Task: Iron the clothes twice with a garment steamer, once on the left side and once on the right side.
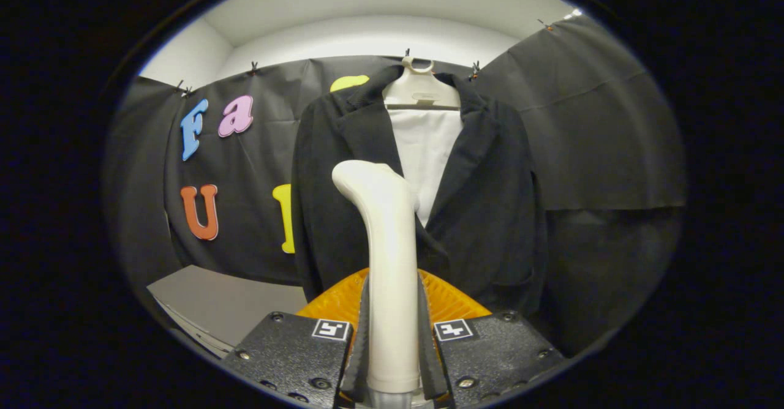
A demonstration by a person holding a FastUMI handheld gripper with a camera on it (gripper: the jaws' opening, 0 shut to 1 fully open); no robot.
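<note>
A white garment steamer stands upright between my fingers, its curved head pointing up and to the left. My gripper is shut on the steamer's handle, both fingers pressing its sides. Beyond the steamer hangs a black jacket over a white shirt on a white hanger, against the booth's black wall. The steamer's head overlaps the jacket's left front panel in the view; whether it touches the cloth cannot be told.
A grey tabletop lies low to the left of the fingers, below the black cloth wall. The jacket's hem hangs just beyond the fingers.
</note>
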